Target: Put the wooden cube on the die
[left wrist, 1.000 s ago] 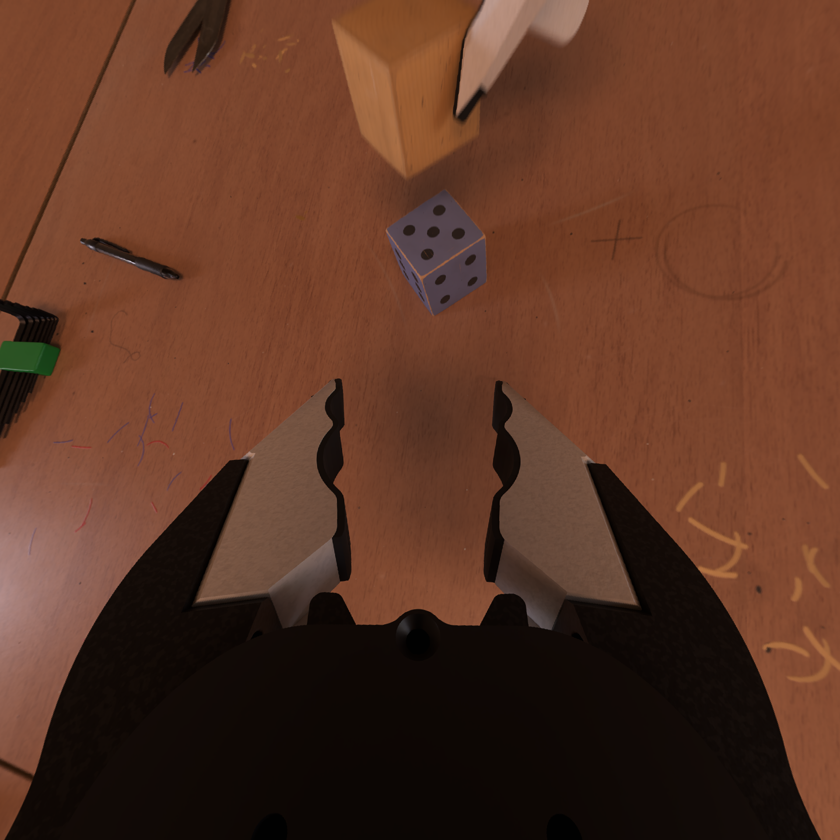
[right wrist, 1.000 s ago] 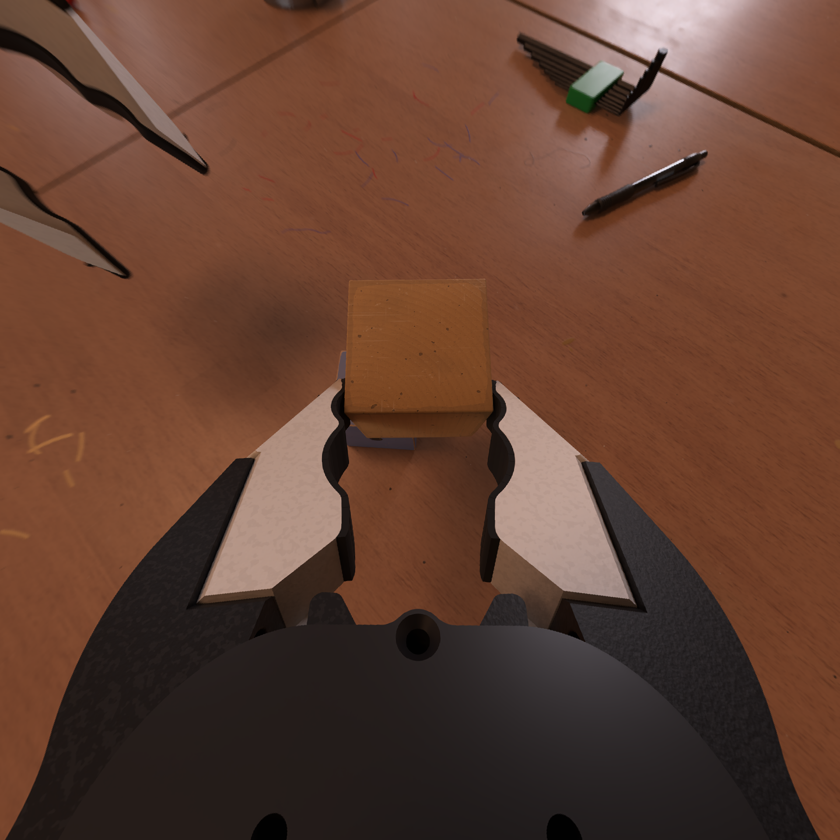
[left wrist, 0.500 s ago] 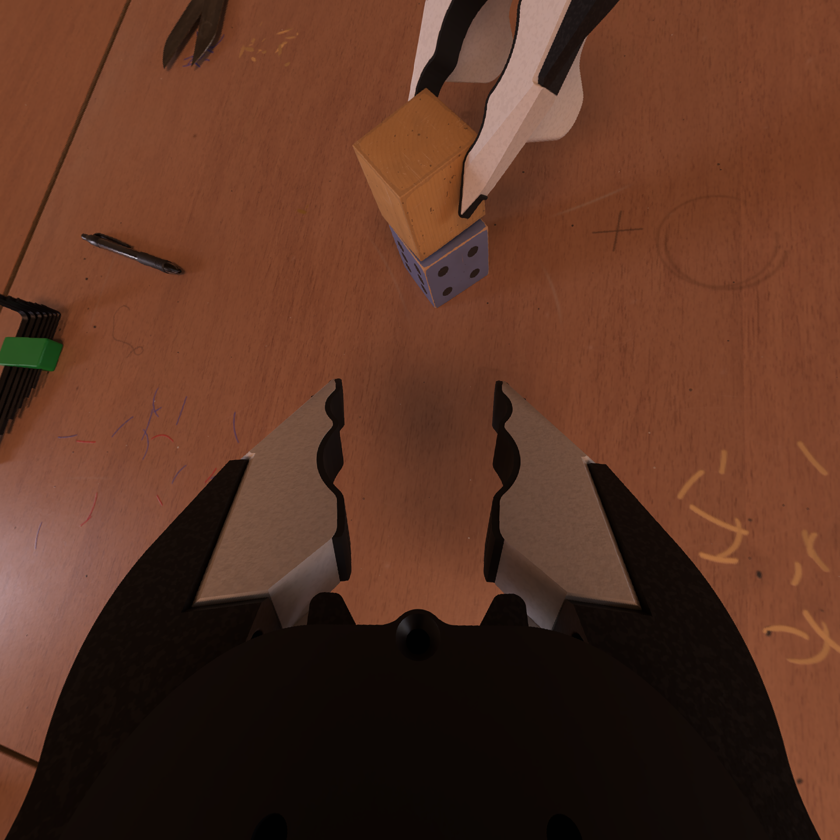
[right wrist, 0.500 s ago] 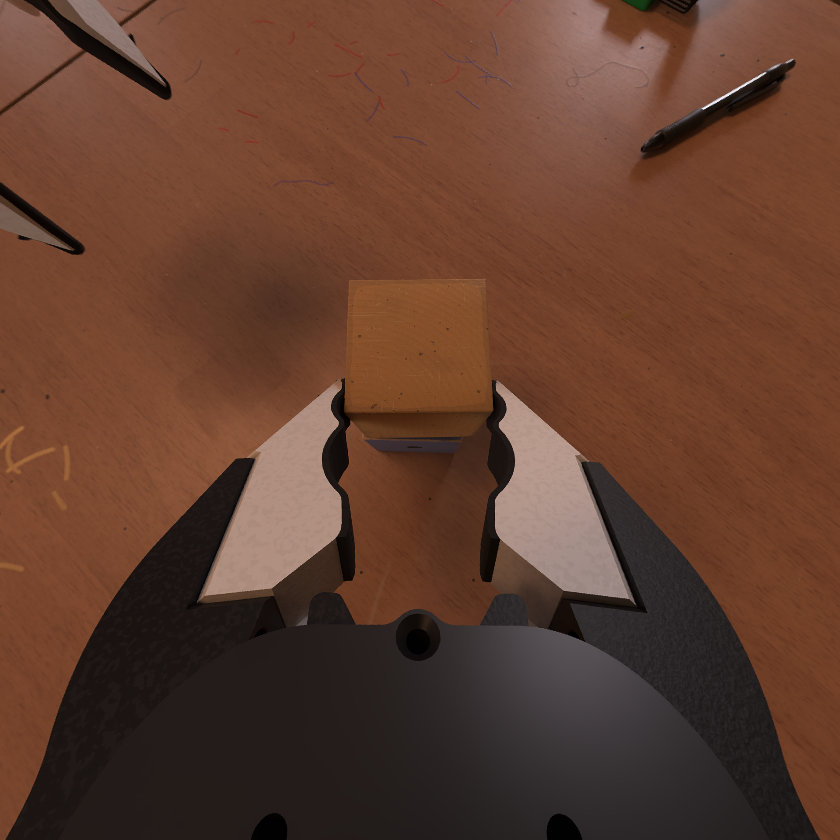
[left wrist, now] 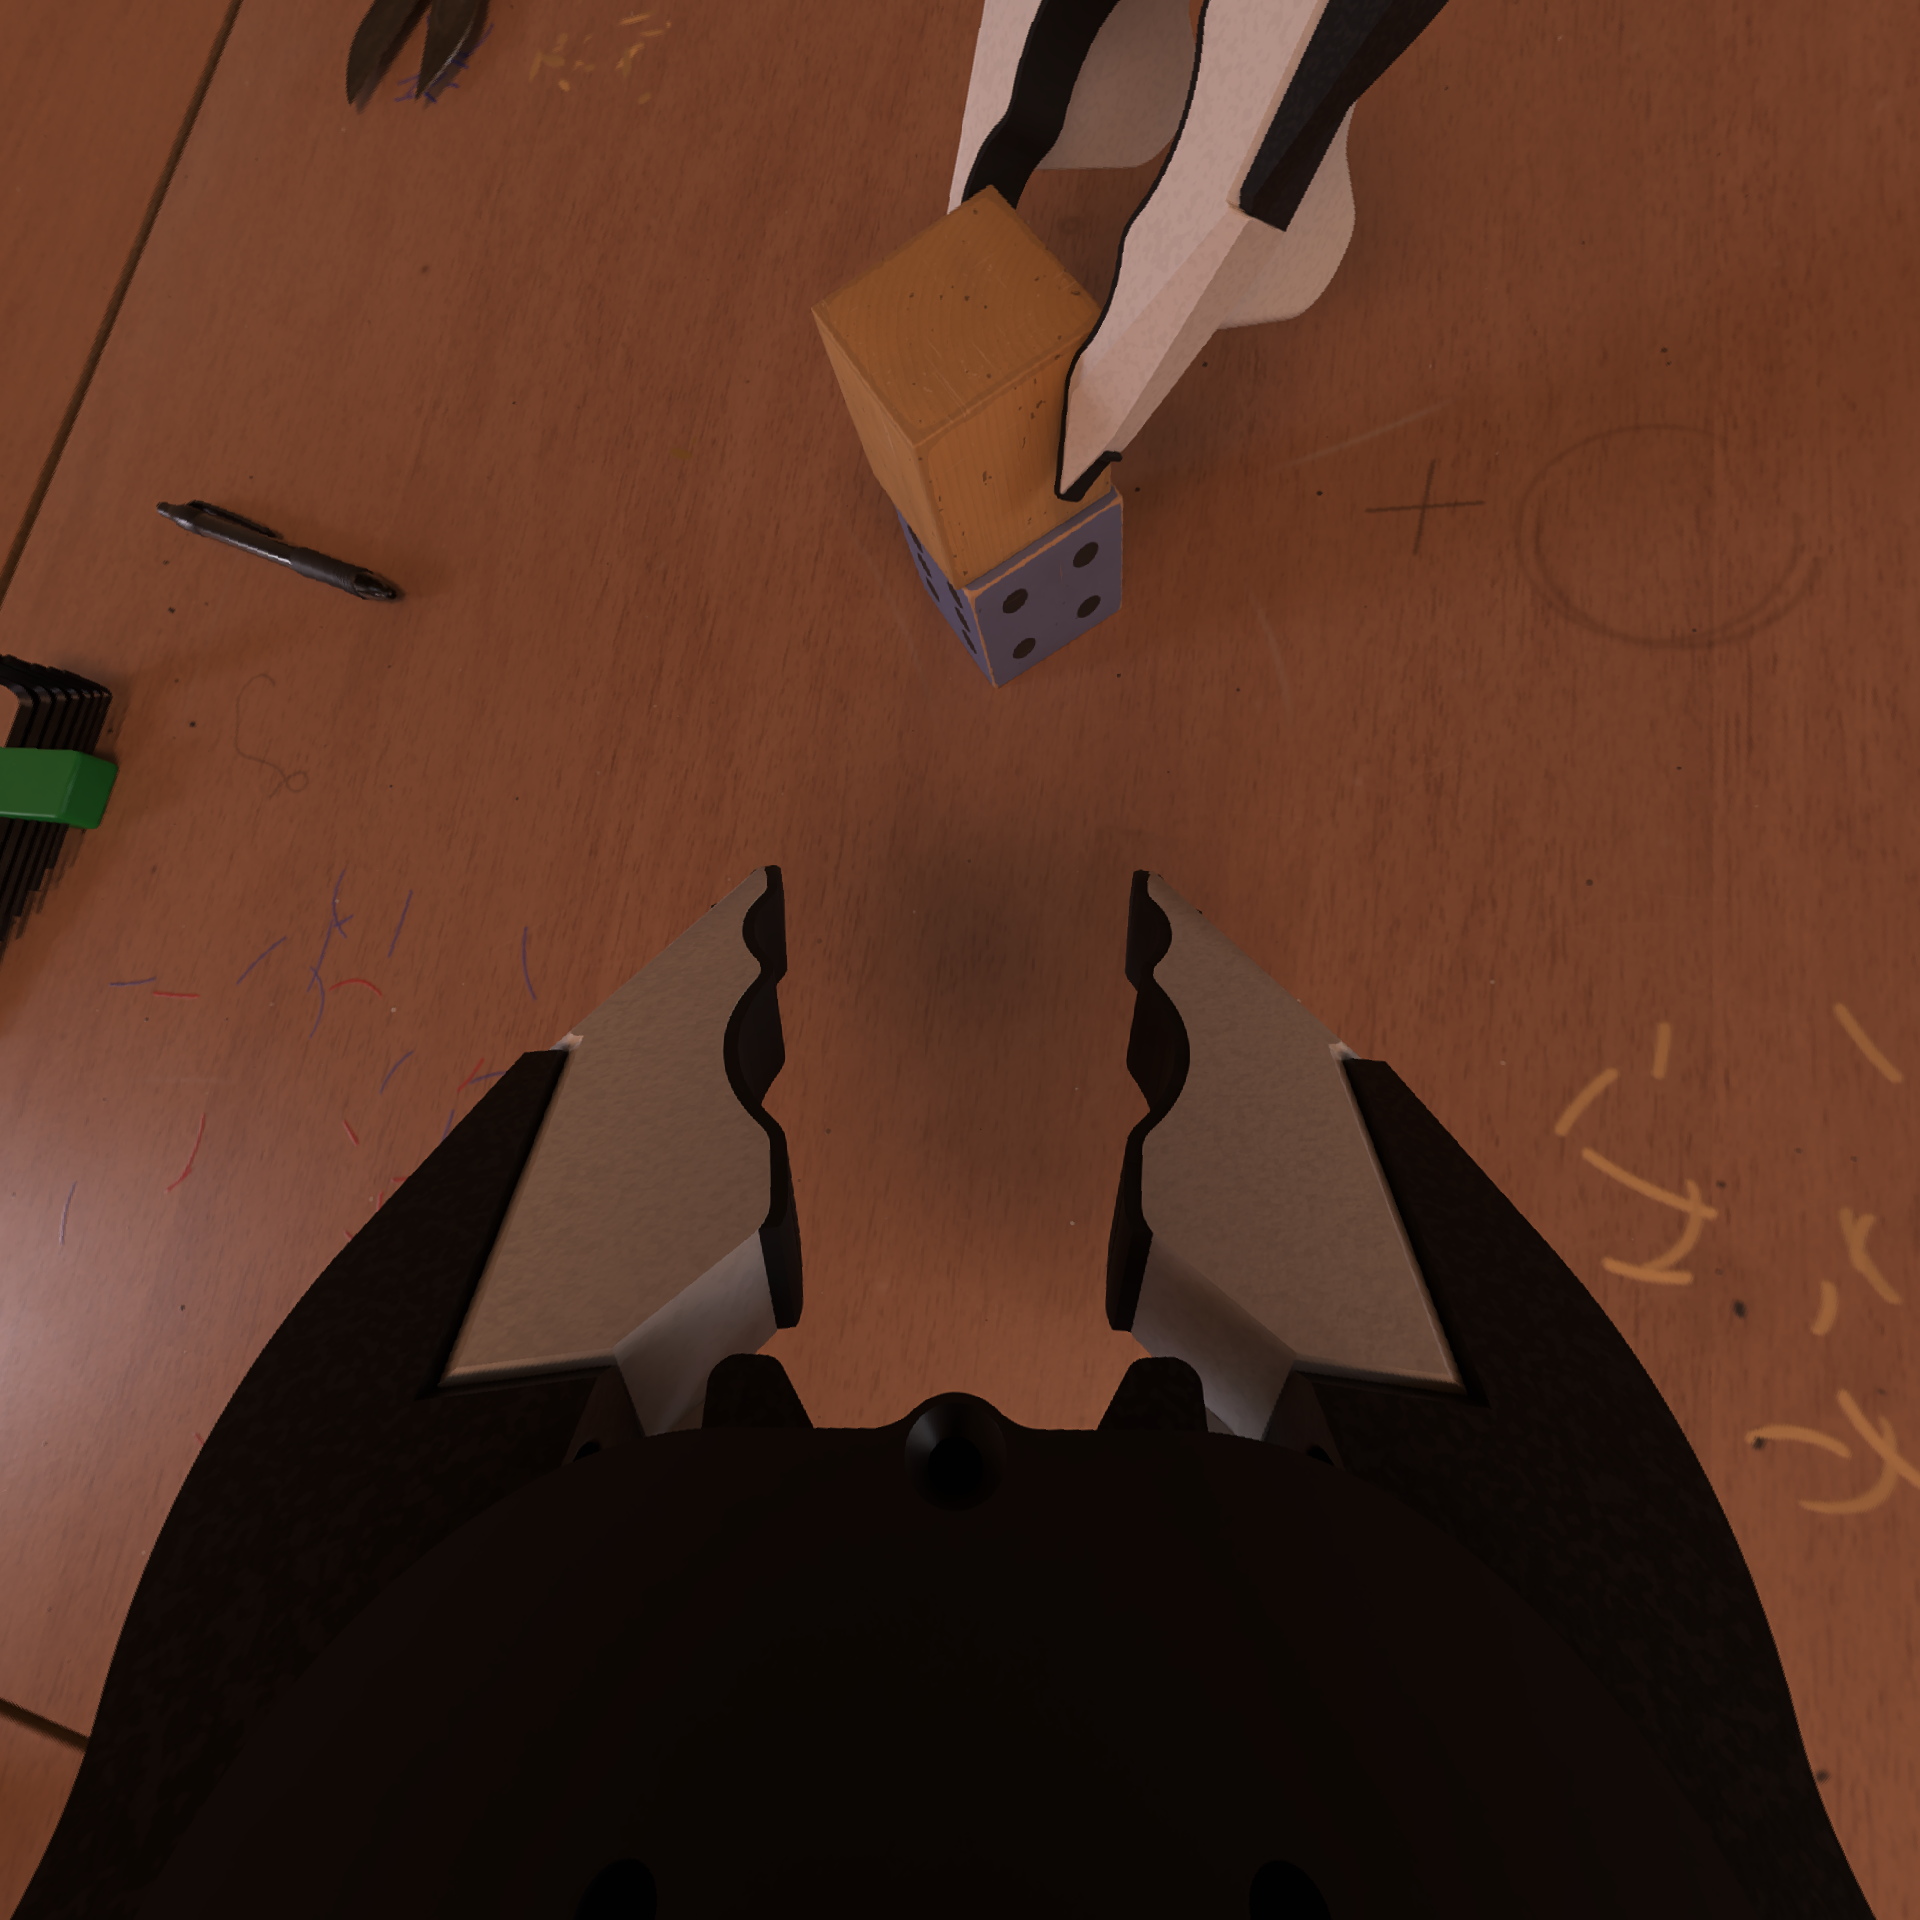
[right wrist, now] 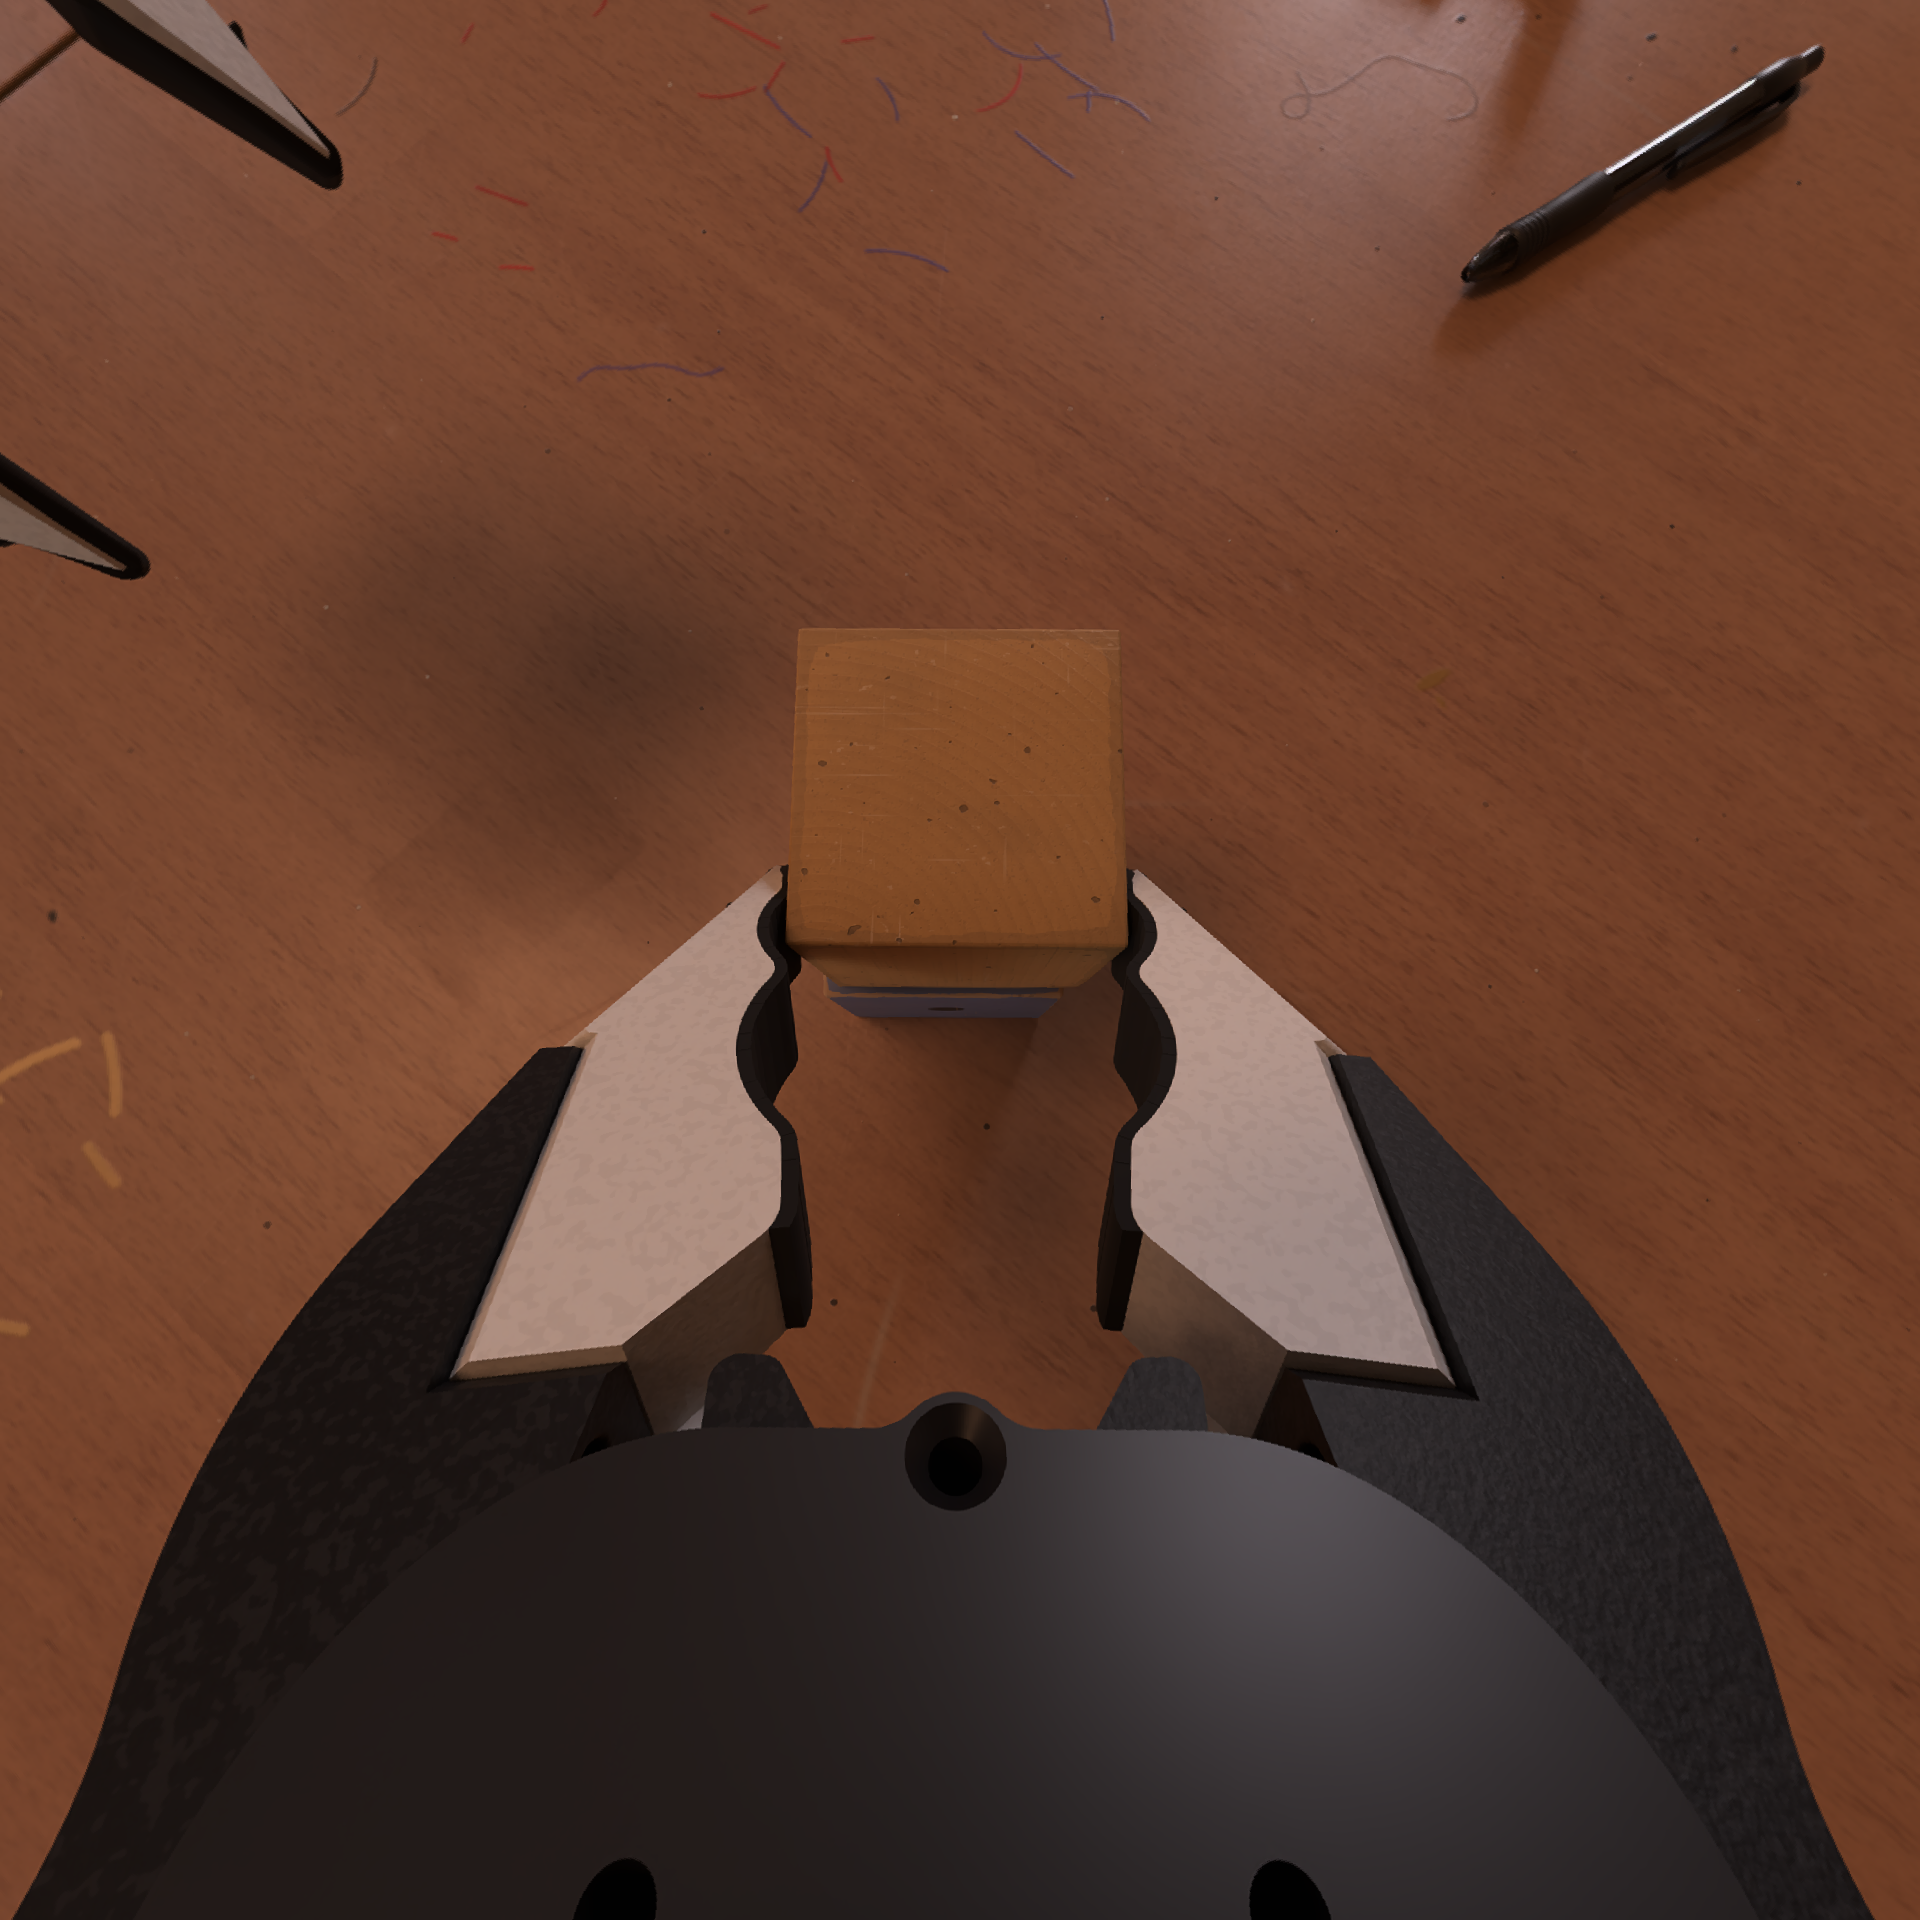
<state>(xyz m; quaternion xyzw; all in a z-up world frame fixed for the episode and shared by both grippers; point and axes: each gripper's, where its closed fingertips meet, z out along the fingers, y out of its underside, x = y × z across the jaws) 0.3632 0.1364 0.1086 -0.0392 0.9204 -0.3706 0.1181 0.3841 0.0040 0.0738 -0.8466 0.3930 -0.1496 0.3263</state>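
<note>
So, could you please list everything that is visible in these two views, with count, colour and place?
wooden cube: 1, orange-brown, on top of the die, between the right gripper's fingertips
die: 1, pale purple with black pips, on the table under the cube
pen: 1, black, lying on the table
hex key set: 1, black keys in a green holder, left edge of the left wrist view
pliers-like tool: 1, dark, partly cut off
table: 1, brown wood, scribbled
left gripper: 1, black and beige, open, empty
right gripper: 1, same colours, shut on the cube

die (right wrist: pixel 940 1006) mostly hidden under wooden cube (right wrist: pixel 956 790), hex keys (left wrist: pixel 47 790) cut off at edge
</note>
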